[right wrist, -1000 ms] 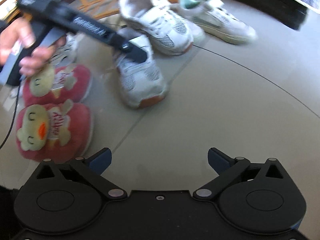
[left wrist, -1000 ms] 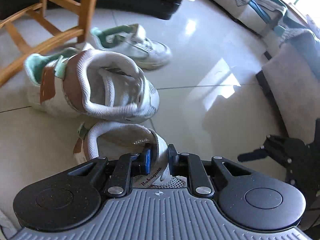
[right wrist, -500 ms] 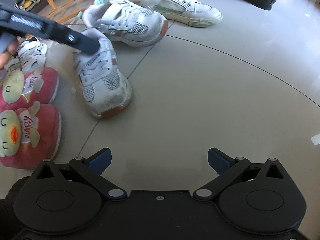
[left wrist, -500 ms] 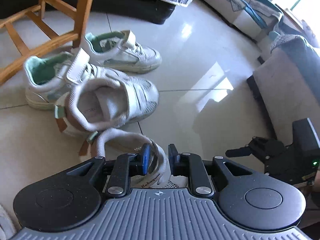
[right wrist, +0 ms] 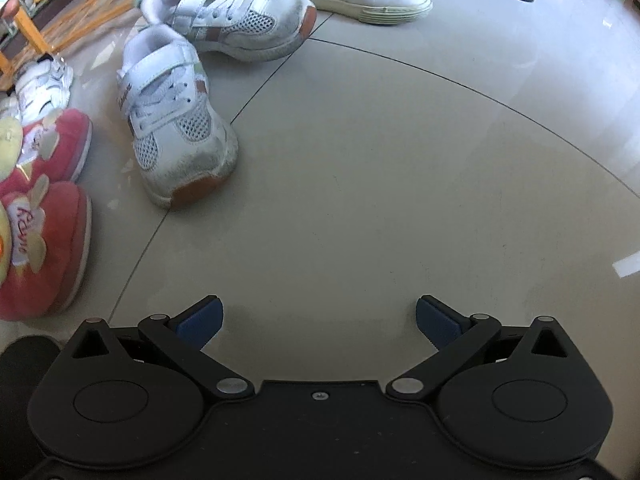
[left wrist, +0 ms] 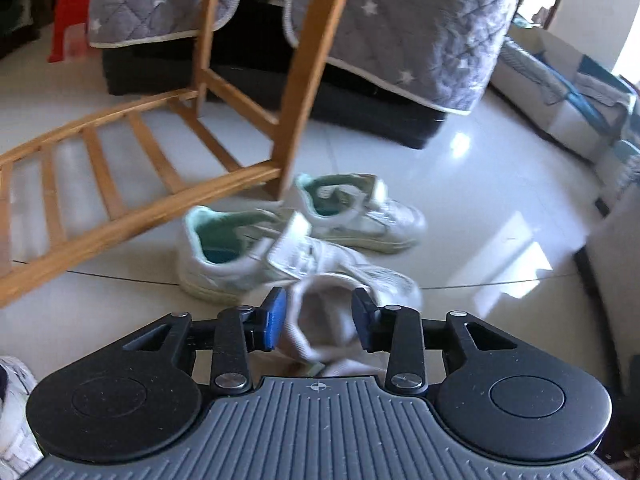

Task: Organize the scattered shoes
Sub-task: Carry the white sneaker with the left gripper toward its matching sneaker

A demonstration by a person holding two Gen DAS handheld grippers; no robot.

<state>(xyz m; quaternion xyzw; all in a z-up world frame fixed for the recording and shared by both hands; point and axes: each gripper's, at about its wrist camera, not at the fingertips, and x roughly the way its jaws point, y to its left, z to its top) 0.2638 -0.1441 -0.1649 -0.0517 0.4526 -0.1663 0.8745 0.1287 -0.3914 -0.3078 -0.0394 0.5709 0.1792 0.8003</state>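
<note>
Between the left gripper's (left wrist: 318,322) fingers: blurred white heel collar of a mesh trainer (left wrist: 320,328); jaws opening, pads not pressing it, rest of the shoe hidden under the gripper body.
Right gripper (right wrist: 319,320): jaws spread wide over bare floor tile (right wrist: 400,160), nothing between them.
Hard to make out: left-wrist view is motion-blurred; which shoe lies between the fingers cannot be told for sure.
Cut off: white shoe (right wrist: 40,88) at the far left edge, partly hidden; both red plush slippers (right wrist: 44,240) run off the left edge; part of the left gripper and a hand at the top left corner.
Containers: cardboard boxes (left wrist: 560,76) at far right, contents unclear.
Mesh trainers, two: one near (right wrist: 176,120), toe toward the camera; one behind it (right wrist: 240,20), lying crosswise, touching its heel.
Green-lined white sneakers, two: one far (left wrist: 360,212), one nearer (left wrist: 240,256), close together beside the wooden chair leg (left wrist: 308,80).
Slippers, two: side by side, left of the near trainer.
Behind: grey quilted cover (left wrist: 420,28) with stars hanging over dark furniture.
</note>
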